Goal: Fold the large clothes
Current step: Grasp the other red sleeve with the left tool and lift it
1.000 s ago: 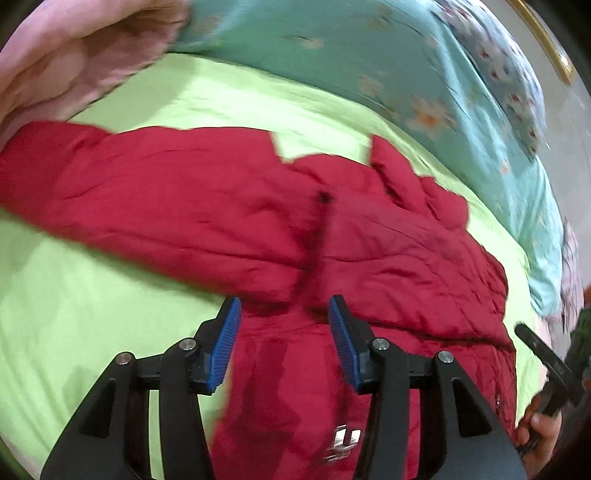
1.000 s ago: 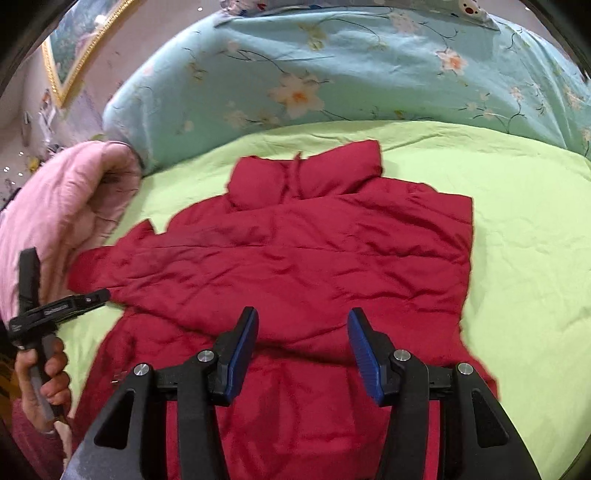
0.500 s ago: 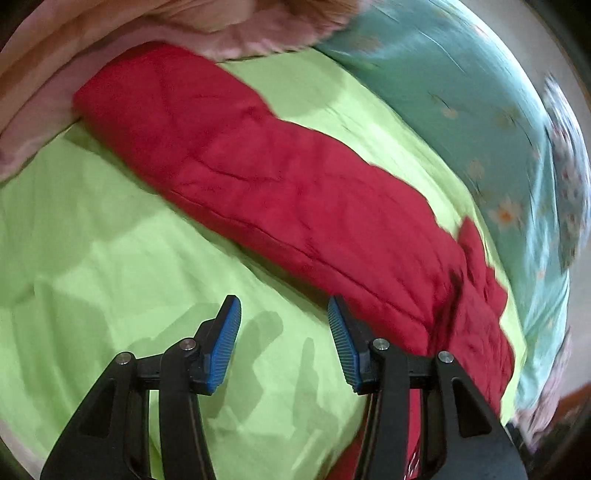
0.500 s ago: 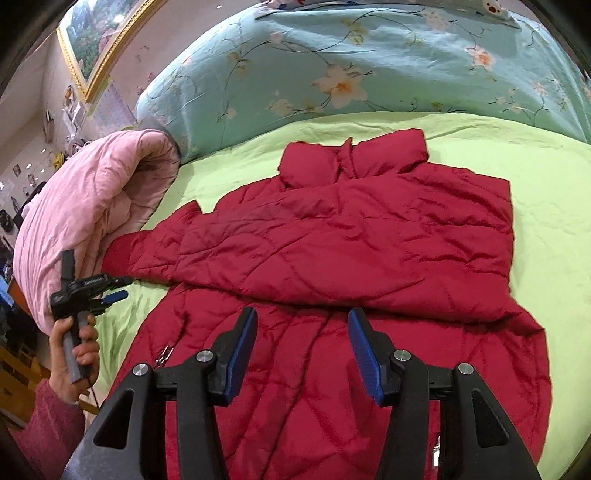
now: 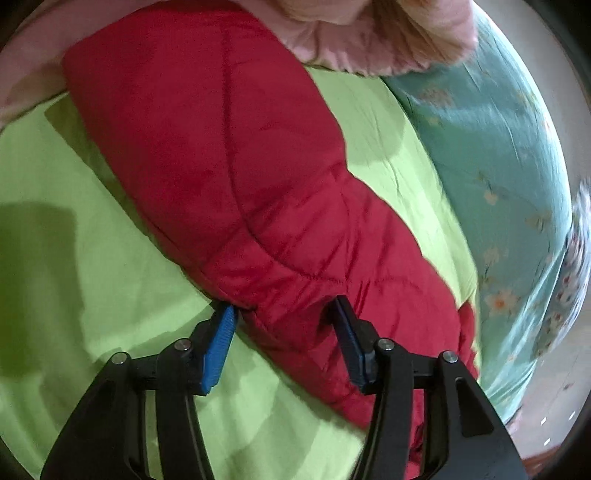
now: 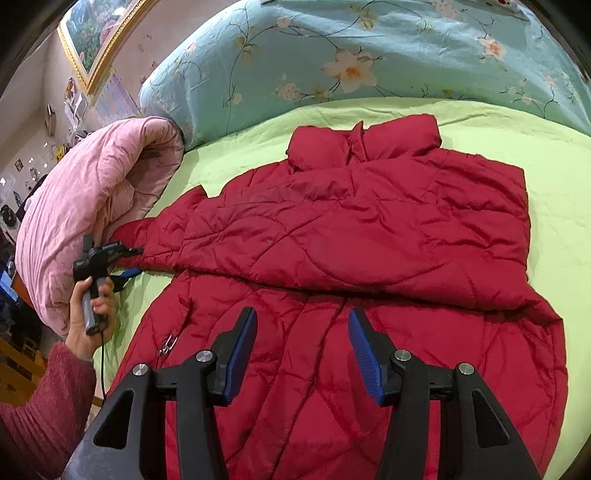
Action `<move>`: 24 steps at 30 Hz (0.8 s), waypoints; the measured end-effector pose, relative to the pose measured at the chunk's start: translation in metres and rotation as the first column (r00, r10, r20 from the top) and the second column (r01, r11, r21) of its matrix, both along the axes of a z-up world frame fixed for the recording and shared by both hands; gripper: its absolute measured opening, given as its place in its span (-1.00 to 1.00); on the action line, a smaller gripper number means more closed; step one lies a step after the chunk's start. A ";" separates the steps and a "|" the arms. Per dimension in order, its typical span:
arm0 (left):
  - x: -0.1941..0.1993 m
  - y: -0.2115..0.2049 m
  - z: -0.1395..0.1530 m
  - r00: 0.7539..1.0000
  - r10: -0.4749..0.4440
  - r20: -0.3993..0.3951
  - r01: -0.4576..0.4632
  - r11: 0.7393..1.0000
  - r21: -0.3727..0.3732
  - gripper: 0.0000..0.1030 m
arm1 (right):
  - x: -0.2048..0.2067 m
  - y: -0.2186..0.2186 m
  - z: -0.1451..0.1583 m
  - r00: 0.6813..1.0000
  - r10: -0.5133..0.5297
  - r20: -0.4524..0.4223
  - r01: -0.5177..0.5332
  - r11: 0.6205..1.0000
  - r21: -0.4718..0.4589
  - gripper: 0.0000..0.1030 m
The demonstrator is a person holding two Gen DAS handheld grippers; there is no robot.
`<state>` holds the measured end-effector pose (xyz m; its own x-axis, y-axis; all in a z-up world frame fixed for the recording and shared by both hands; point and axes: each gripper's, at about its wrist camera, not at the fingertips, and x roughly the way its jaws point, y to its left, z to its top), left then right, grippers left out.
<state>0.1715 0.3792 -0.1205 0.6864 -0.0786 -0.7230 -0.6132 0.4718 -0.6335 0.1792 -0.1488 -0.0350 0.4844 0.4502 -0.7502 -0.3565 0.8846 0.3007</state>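
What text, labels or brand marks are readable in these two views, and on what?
None can be read.
Left gripper: pale lettering on the top of its black body in the right wrist view, too small and blurred to read.
Red jacket: no label or print shows; the metal zipper pull bears no legible mark.
Framed picture on the wall: an image only, no words visible.

The red jacket (image 6: 354,236) is quilted cloth with a light sheen and stitched seams; the lime bed sheet (image 6: 554,155) under it looks like matt, smooth cotton. The pink blanket (image 6: 85,206) is soft cloth with a velvety look. The right hand-held gripper (image 6: 301,354) is matt black plastic with ribbed blue pads (image 6: 364,354) and shiny metal screws.
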 end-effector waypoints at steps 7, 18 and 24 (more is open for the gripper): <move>-0.013 -0.003 0.007 0.997 0.073 -0.029 -0.073 0.997 0.001 0.01 | -0.001 0.002 -0.001 1.000 0.004 -0.008 -0.004 1.000 0.000 0.04; 0.003 0.009 0.002 0.988 0.154 -0.027 -0.153 0.987 0.053 0.02 | -0.001 0.007 -0.001 1.000 0.015 -0.007 -0.015 1.000 0.013 0.06; 0.019 0.000 0.023 0.994 0.101 -0.028 -0.095 0.979 0.180 -0.73 | 0.001 0.003 -0.004 1.000 -0.003 -0.009 0.003 1.000 0.014 0.06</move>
<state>0.1905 0.3795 -0.0972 0.6569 0.1197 -0.7444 -0.6834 0.5115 -0.5209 0.1803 -0.1459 -0.0387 0.4790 0.4596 -0.7479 -0.3515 0.8811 0.3163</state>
